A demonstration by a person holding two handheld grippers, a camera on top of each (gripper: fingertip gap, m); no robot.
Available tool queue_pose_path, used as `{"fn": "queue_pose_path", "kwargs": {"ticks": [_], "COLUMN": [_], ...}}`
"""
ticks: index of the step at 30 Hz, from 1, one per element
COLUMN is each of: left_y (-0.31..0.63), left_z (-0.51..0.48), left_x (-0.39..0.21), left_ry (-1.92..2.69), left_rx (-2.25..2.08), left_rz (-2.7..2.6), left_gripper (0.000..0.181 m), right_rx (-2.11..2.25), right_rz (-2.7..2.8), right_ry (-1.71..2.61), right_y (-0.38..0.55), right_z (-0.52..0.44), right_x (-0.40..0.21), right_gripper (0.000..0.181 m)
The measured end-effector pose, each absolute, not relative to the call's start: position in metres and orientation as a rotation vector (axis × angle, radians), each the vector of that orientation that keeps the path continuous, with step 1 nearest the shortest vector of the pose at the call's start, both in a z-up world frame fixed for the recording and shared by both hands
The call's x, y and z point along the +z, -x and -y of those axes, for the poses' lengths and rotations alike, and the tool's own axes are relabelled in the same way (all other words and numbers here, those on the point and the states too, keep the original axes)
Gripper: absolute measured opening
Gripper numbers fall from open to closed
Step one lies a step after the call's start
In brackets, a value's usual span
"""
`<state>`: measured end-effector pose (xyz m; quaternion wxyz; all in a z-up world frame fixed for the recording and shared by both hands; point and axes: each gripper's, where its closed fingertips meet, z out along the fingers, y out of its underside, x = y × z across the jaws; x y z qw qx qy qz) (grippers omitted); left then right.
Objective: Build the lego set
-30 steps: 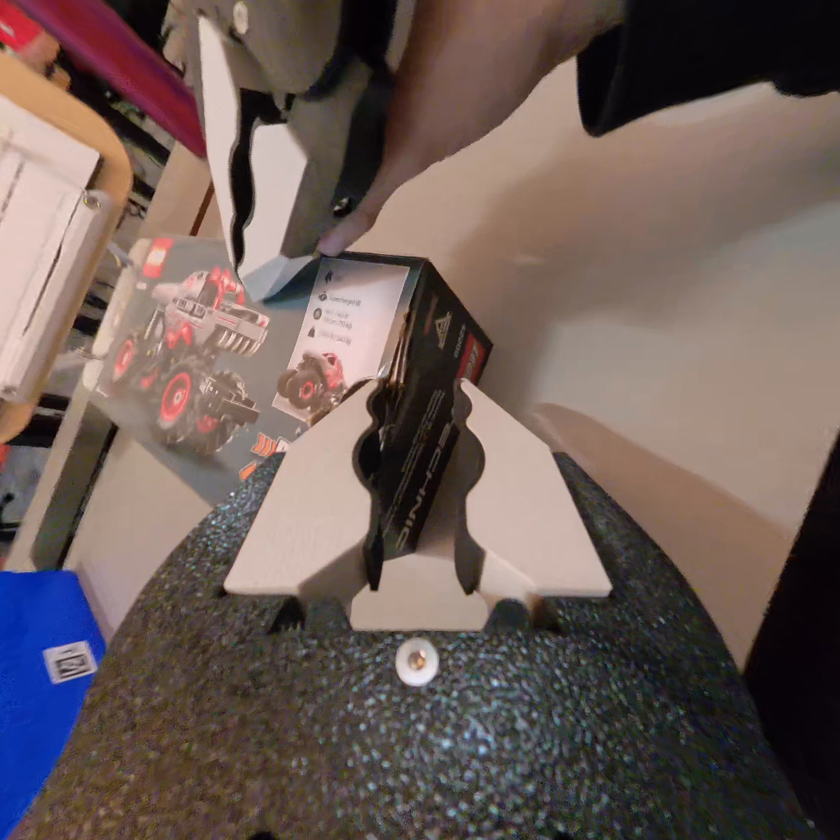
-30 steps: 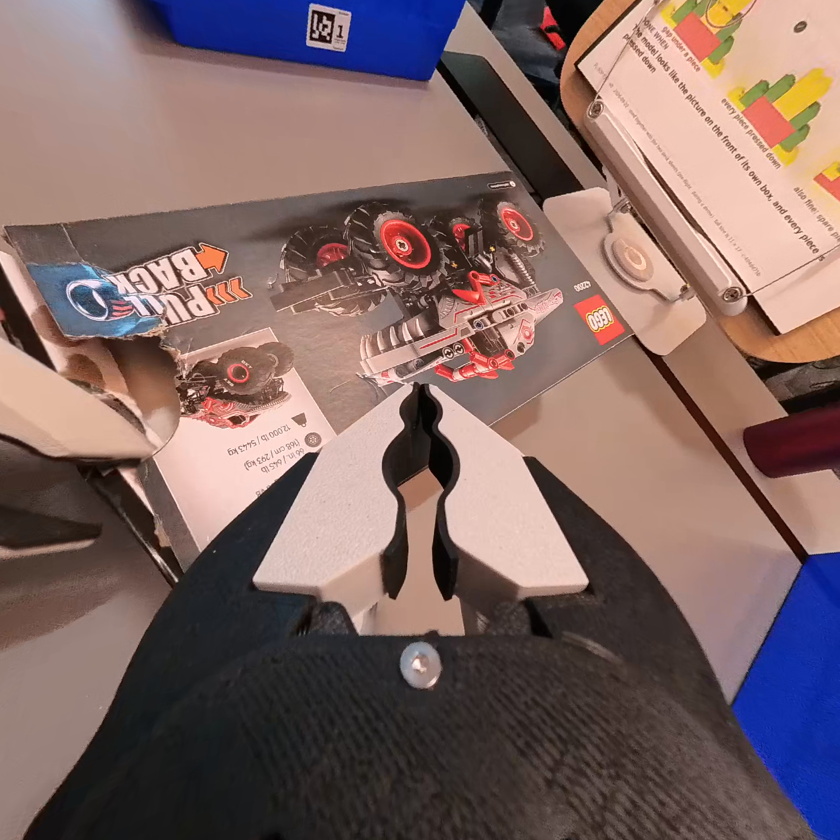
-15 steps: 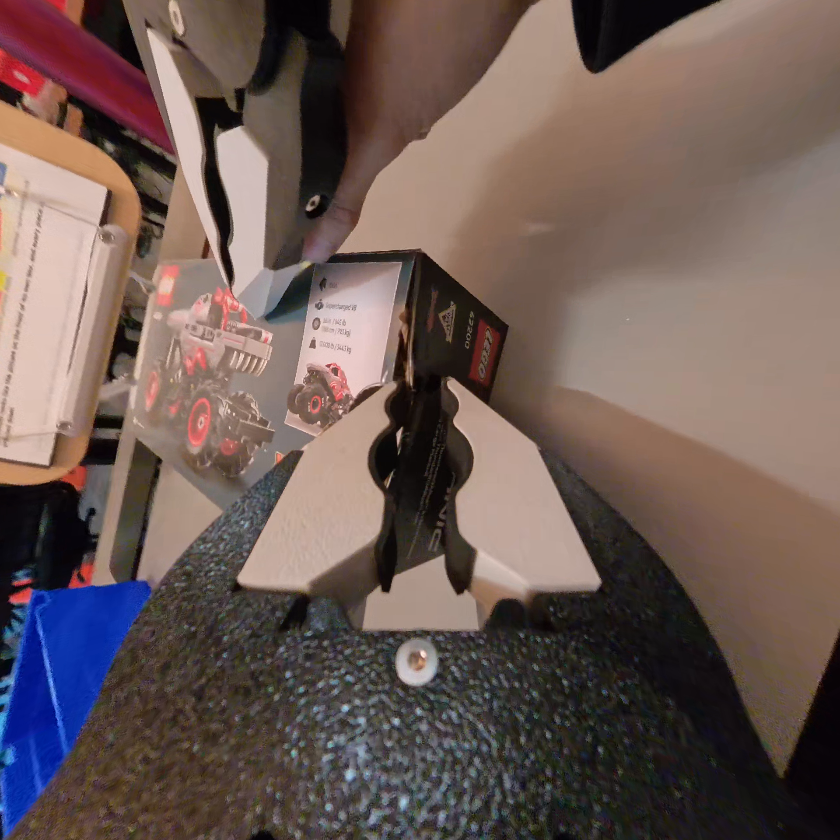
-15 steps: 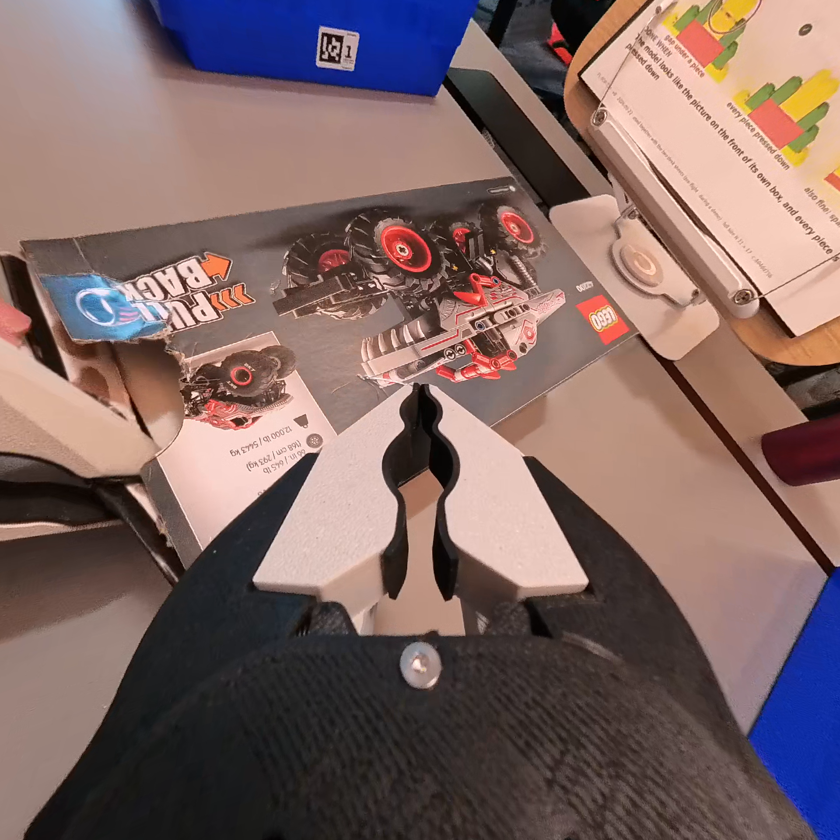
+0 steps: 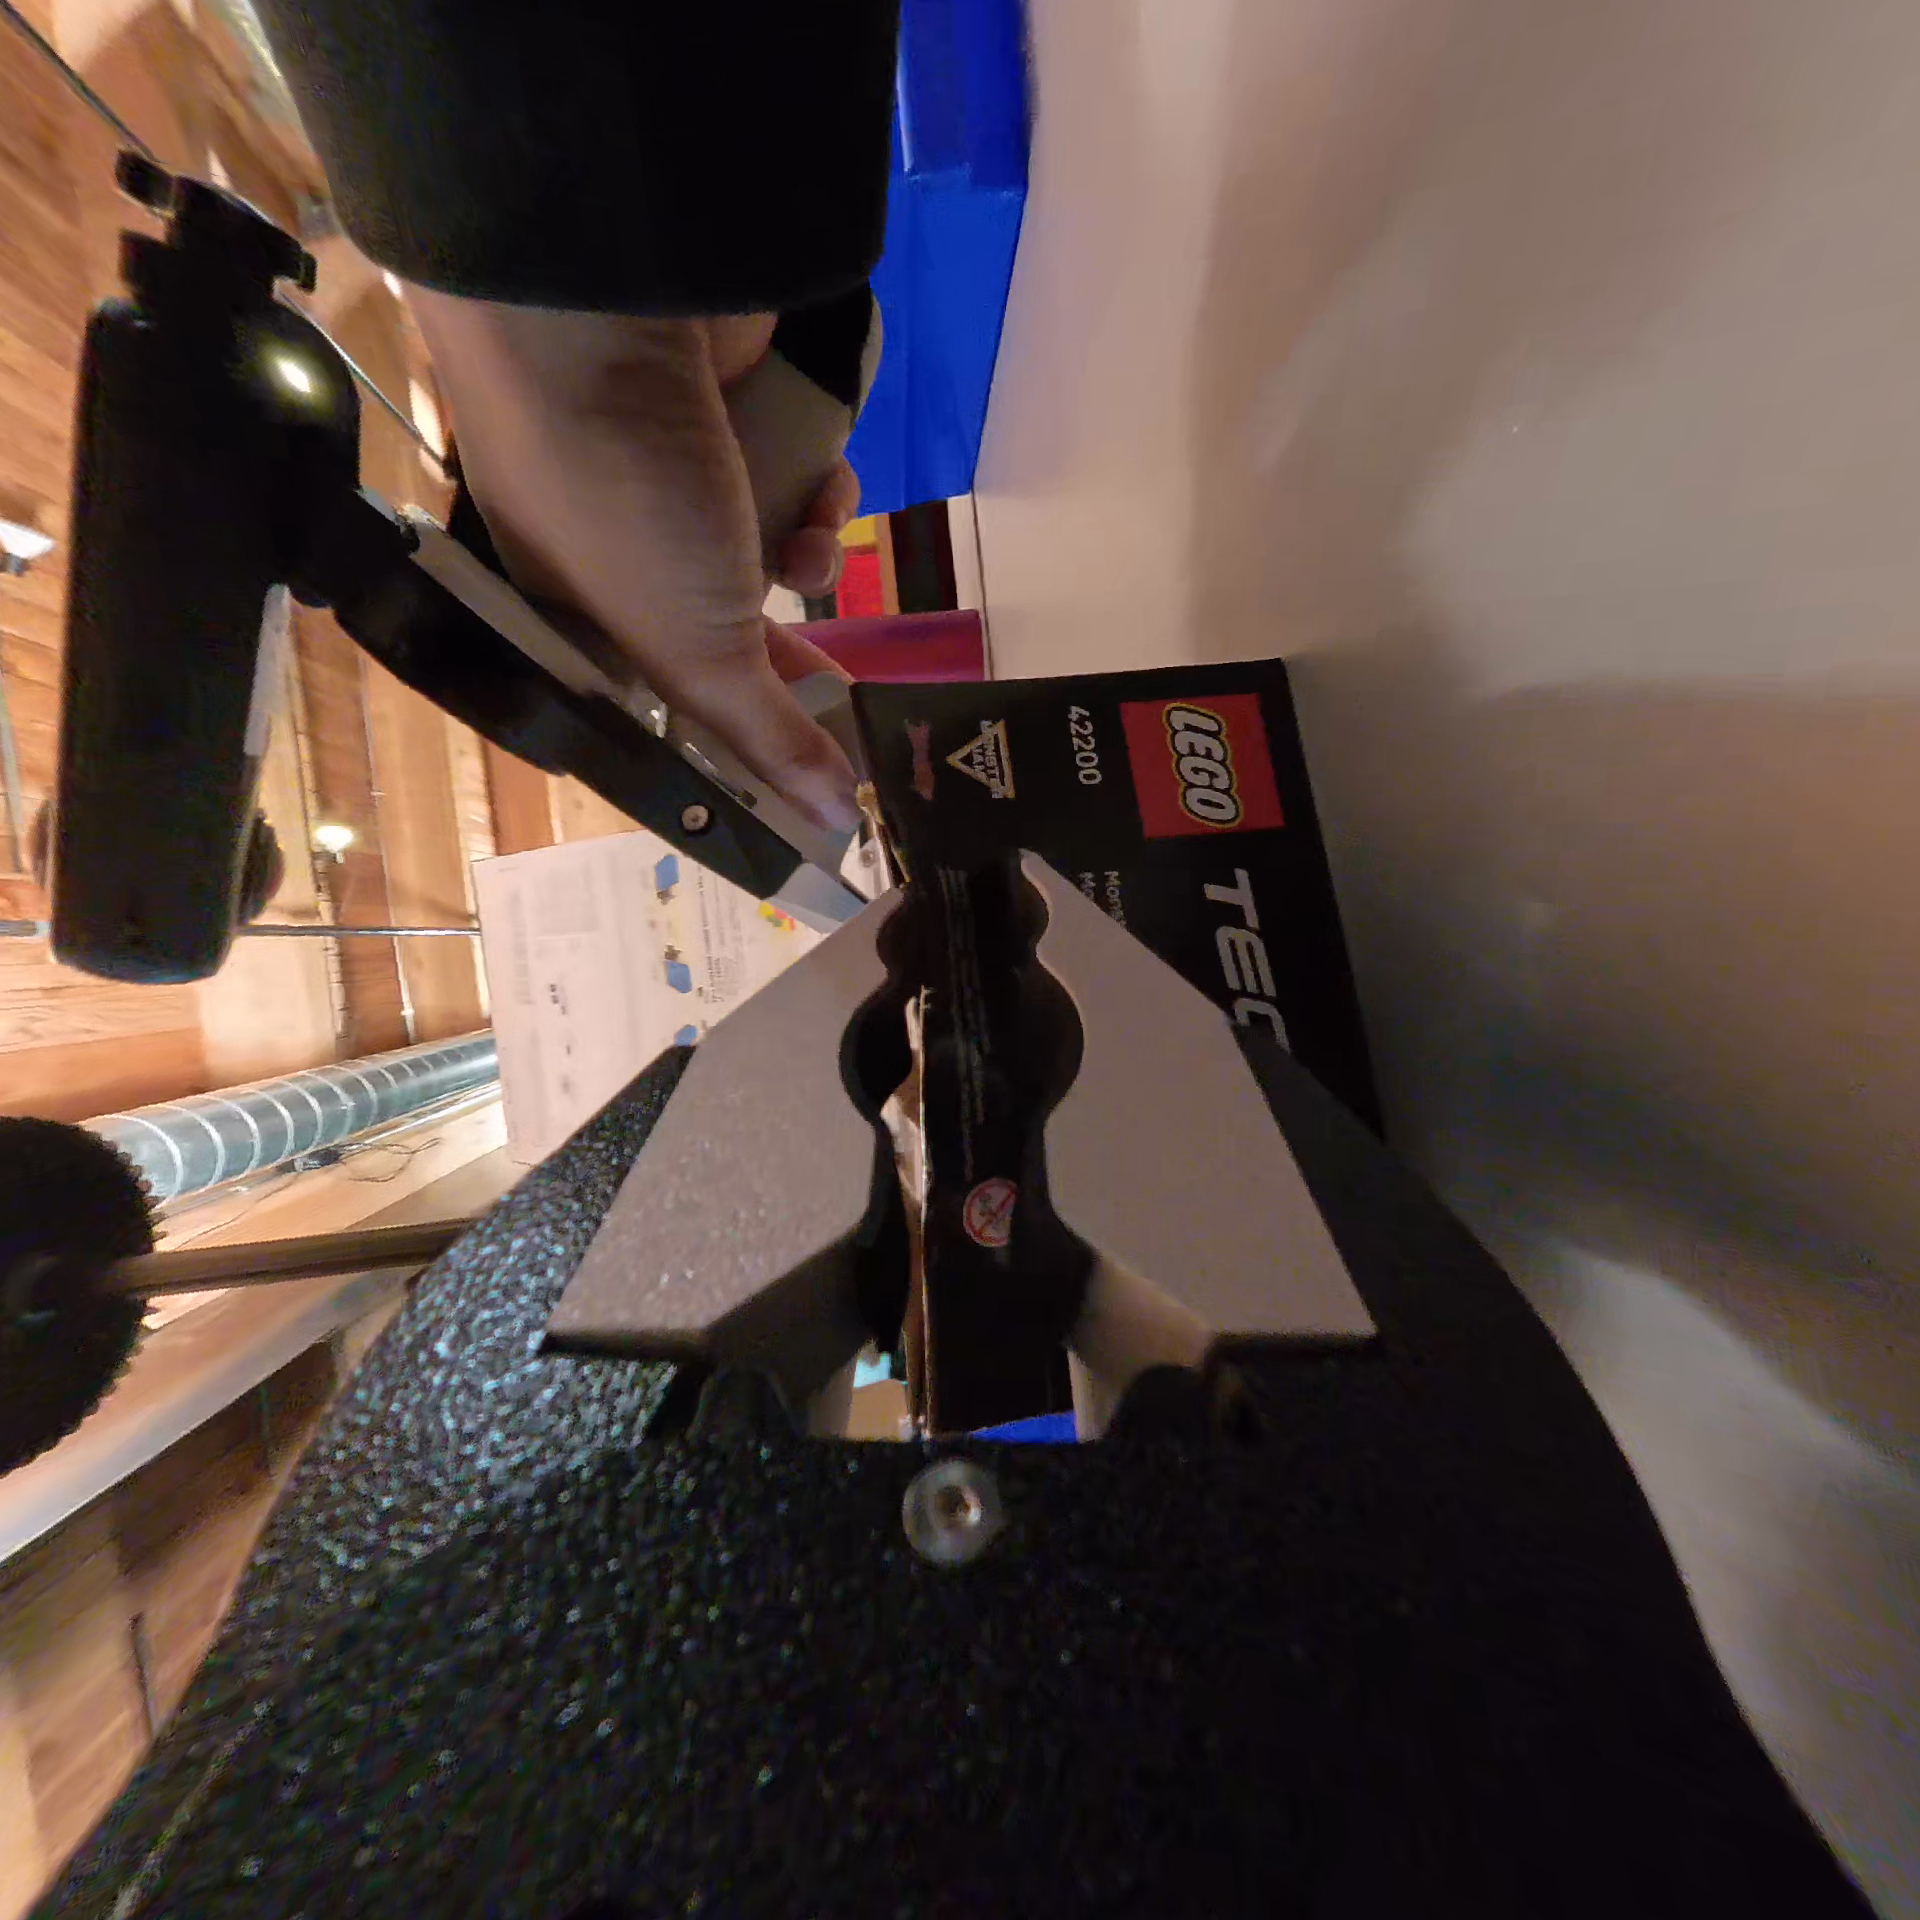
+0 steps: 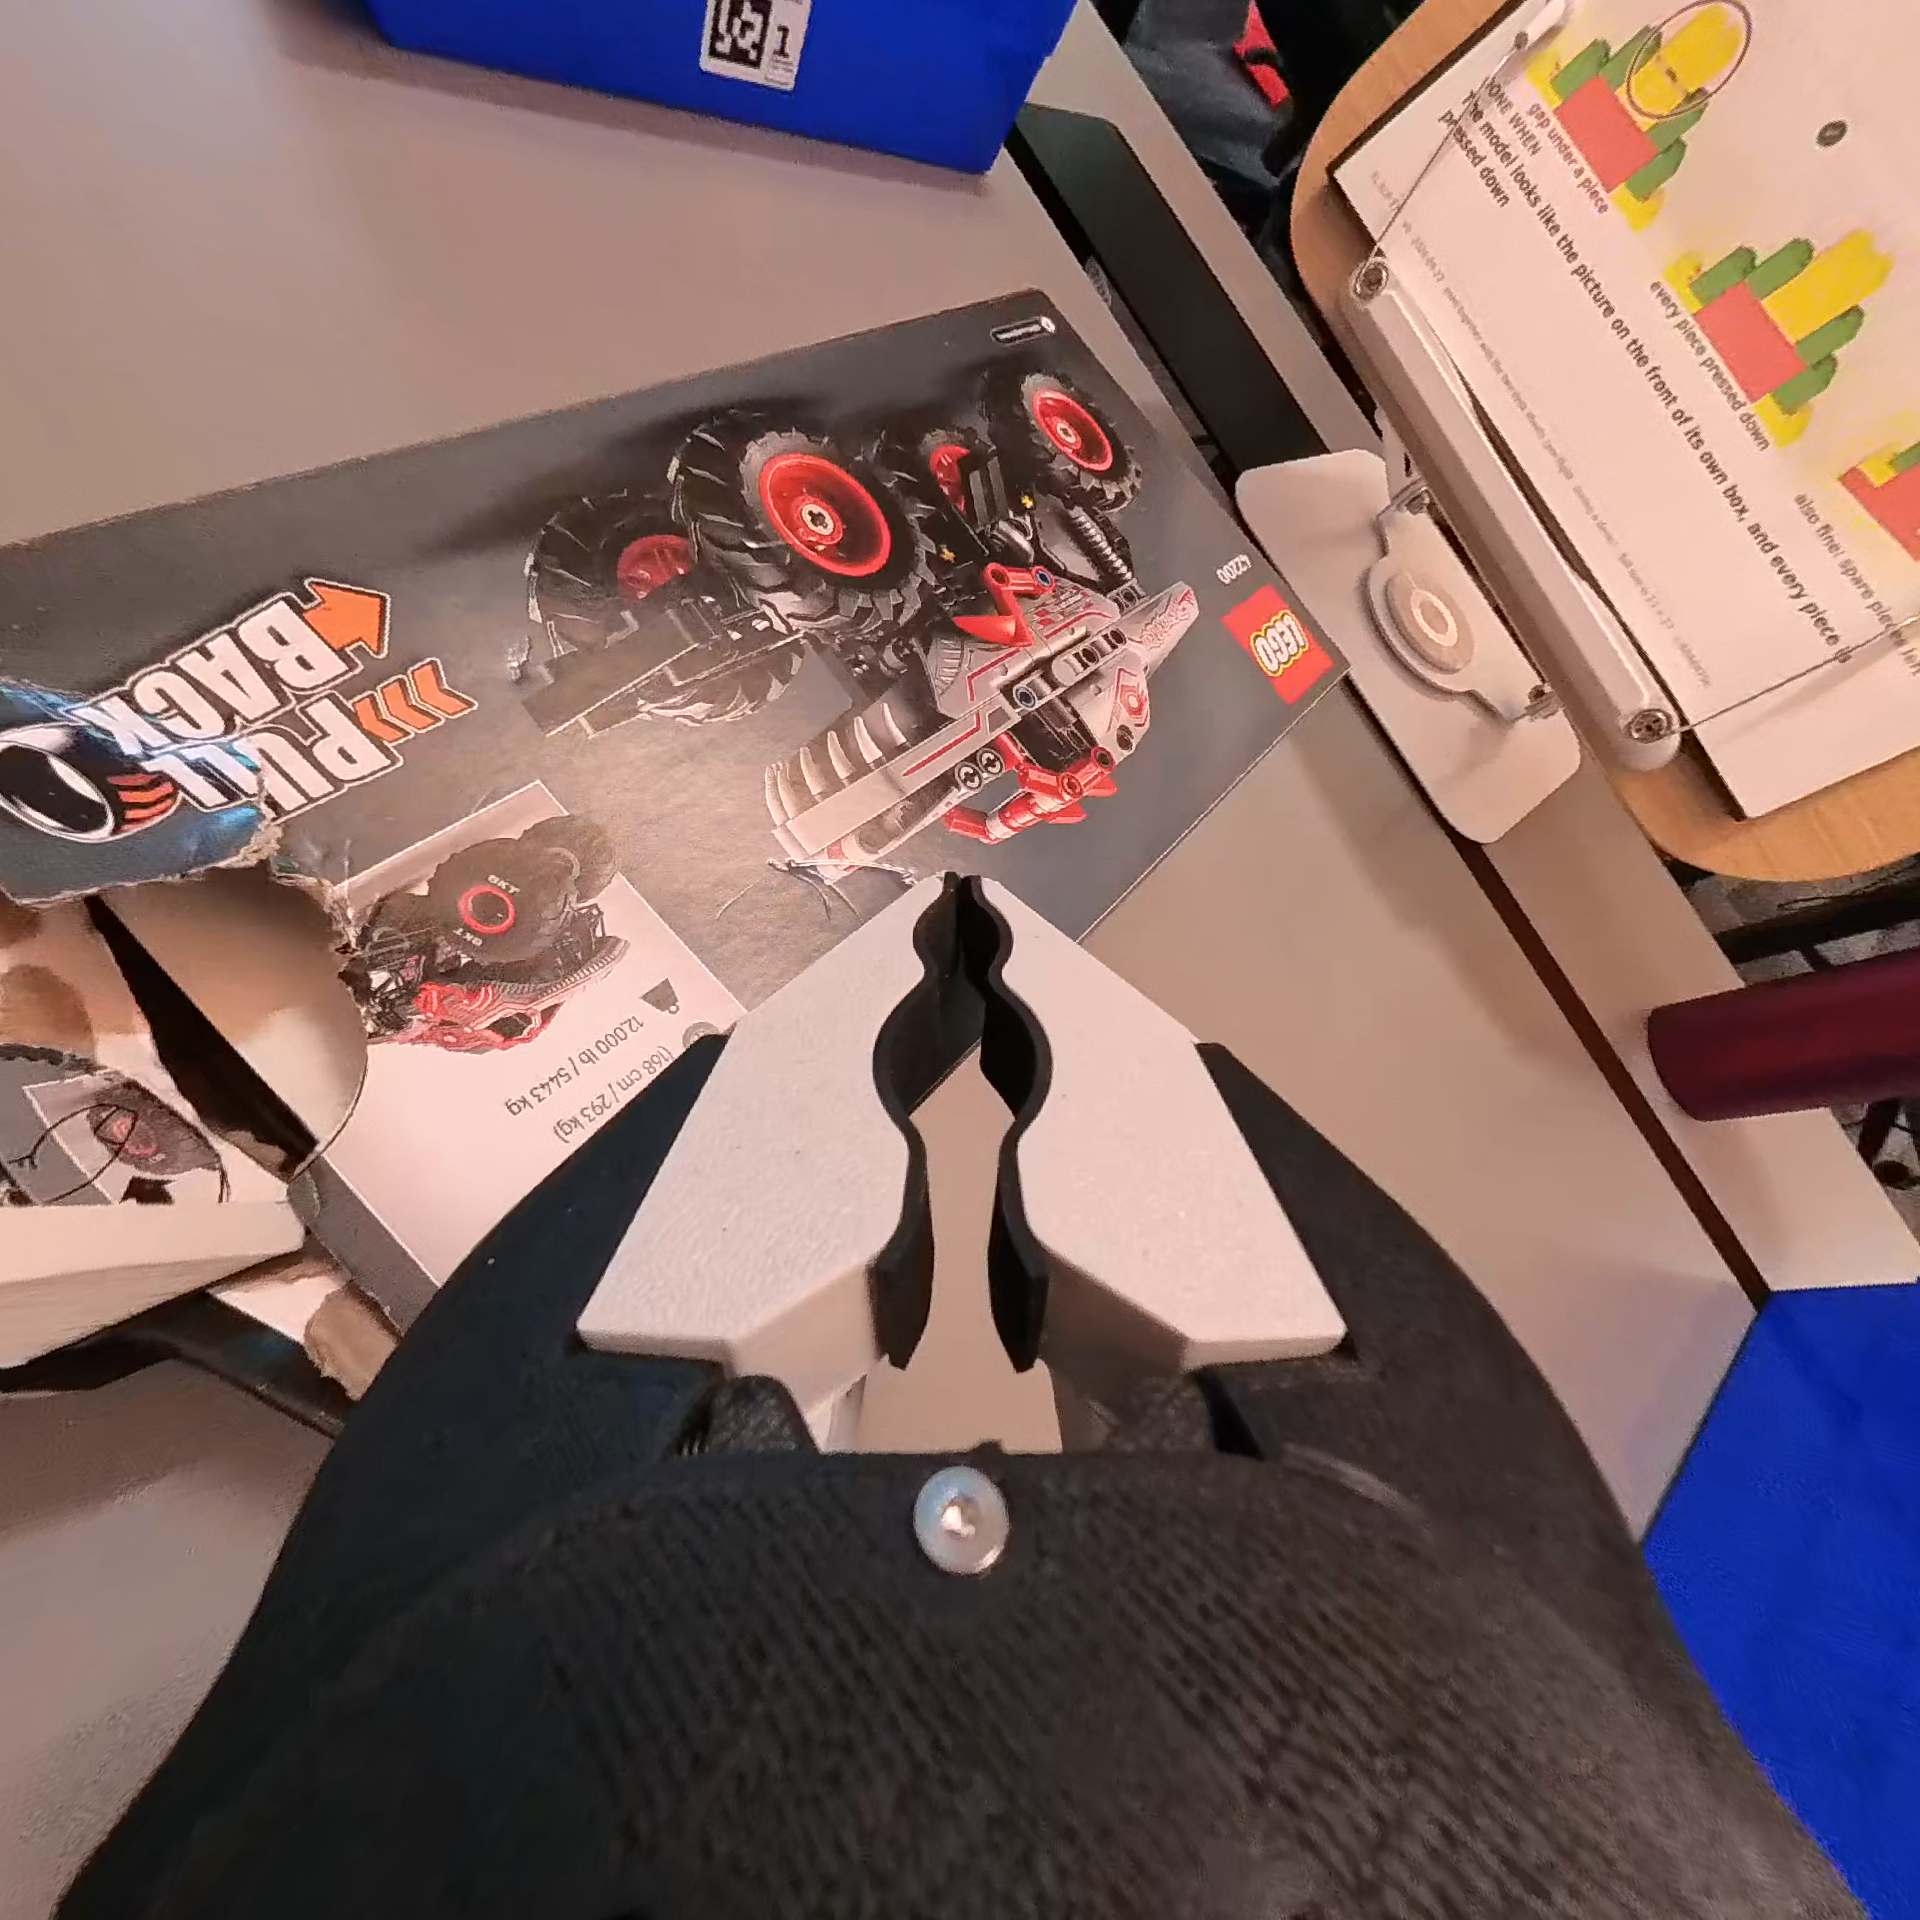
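The lego box (image 6: 727, 644), dark with a red-wheeled monster truck picture, lies flat on the grey table (image 6: 312, 312). Its near left corner is torn open, with a ragged flap (image 6: 125, 758) lifted. My left gripper (image 5: 966, 883) is shut on the box's black end panel (image 5: 1195, 790), rolled so the table stands on the right of its view. One of its fingers (image 6: 125, 1278) shows low left in the right wrist view. My right gripper (image 6: 961, 894) is shut with nothing between its jaws, its tip down on the box's face. It shows in the left wrist view (image 5: 821, 894) with the hand (image 5: 644, 540) holding it.
A blue bin (image 6: 727, 62) stands at the table's far side and another blue bin (image 6: 1808, 1558) at the near right. A wooden clipboard with a printed sheet (image 6: 1662, 416) hangs off the right table edge on a white mount (image 6: 1423, 634). A dark red tube (image 6: 1787, 1049) lies beyond that edge. Across from one pair of fingers to the other is roughly 11 cm.
My left gripper has rolled sharply while holding the box's end panel, so its view has turned sideways. The torn corner gapes wider. My right gripper stays shut on the box's face.
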<state>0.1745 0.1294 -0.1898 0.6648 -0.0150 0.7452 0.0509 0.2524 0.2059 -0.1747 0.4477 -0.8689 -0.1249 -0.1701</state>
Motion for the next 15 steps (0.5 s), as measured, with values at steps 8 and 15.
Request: {"fn": "queue_pose_path", "kwargs": {"ticks": [8, 15], "left_y": [-0.174, -0.160], "left_z": [-0.130, -0.130], "left_x": [-0.189, -0.200], "left_ry": [0.006, 0.905], "left_rx": [0.124, -0.535], "left_rz": [-1.633, -2.153], "left_gripper": [0.010, 0.024], "right_rx": [-0.404, -0.363], "right_rz": [0.277, 0.246], "right_ry": [2.168, 2.141], "right_y": [-0.253, -0.250], "right_z": [-0.205, -0.206], "right_x": [-0.175, -0.175], "right_gripper": [0.000, 0.000]}}
